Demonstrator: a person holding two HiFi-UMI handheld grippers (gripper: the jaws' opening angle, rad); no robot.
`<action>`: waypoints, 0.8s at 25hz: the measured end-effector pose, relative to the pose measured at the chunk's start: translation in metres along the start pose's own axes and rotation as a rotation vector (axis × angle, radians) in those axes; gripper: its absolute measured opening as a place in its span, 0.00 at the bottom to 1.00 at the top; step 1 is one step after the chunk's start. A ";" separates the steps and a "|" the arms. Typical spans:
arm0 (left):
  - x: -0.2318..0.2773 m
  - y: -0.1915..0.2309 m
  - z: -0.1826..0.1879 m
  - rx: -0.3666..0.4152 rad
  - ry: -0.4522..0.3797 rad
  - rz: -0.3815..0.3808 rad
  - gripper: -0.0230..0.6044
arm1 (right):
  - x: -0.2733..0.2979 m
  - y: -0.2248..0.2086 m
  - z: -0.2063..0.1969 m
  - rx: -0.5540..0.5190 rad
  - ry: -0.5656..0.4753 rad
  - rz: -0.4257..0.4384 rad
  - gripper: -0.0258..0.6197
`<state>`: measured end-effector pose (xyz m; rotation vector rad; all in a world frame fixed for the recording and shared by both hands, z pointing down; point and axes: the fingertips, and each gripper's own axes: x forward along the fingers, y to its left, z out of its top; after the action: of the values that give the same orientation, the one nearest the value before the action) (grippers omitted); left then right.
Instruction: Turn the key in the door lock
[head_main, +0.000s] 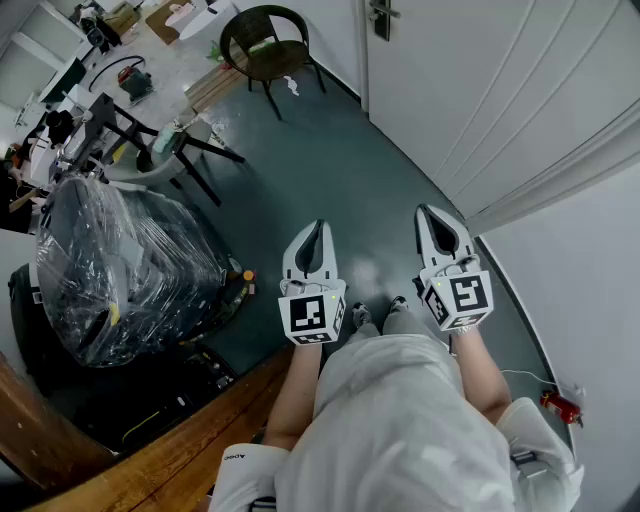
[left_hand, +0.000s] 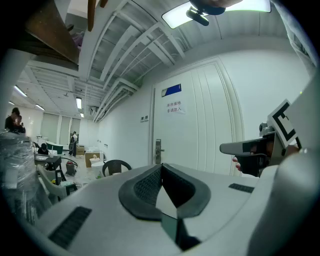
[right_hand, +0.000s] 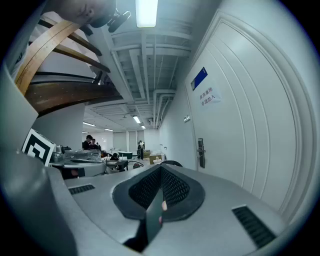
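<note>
Here, seen from above, a person stands on a dark teal floor (head_main: 330, 180) with a two-jaw tool in each hand, both held out in front and pointing almost level. At far left sits a bulky bundle wrapped in clear plastic film (head_main: 120, 270), and beyond it a round black chair (head_main: 265, 40); neither belongs to the task. The left gripper (head_main: 318, 238) has its jaws clenched tip to tip with nothing between them, as its own view confirms. Just to its right, the right gripper (head_main: 438, 225) is likewise clenched and empty. Further right, the white panelled door (head_main: 470, 80) runs alongside the person's right side, so the right hand is the nearer one to it. The narrow dark metal lock plate with a short lever handle (head_main: 383, 15) is mounted upright on the door's far edge, well ahead of both sets of jaws and well apart from them. From the right gripper it lies forward and slightly to the right of where the jaws point; from the left gripper, almost straight ahead. No key can be made out at this range. Judging by this, reaching the lock calls for walking forward along the door first.
</note>
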<state>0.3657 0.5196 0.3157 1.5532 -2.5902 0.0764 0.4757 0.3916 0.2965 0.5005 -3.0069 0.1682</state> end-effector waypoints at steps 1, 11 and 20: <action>-0.002 -0.002 0.001 -0.002 0.002 0.006 0.05 | -0.004 -0.001 0.001 0.002 -0.001 0.000 0.03; -0.003 -0.059 -0.003 0.009 0.027 -0.024 0.05 | -0.043 -0.031 -0.003 0.013 0.023 -0.015 0.03; -0.002 -0.093 0.000 0.031 0.028 -0.046 0.05 | -0.069 -0.053 0.003 0.043 -0.012 -0.027 0.03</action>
<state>0.4484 0.4780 0.3135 1.6095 -2.5421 0.1345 0.5580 0.3633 0.2916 0.5472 -3.0126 0.2290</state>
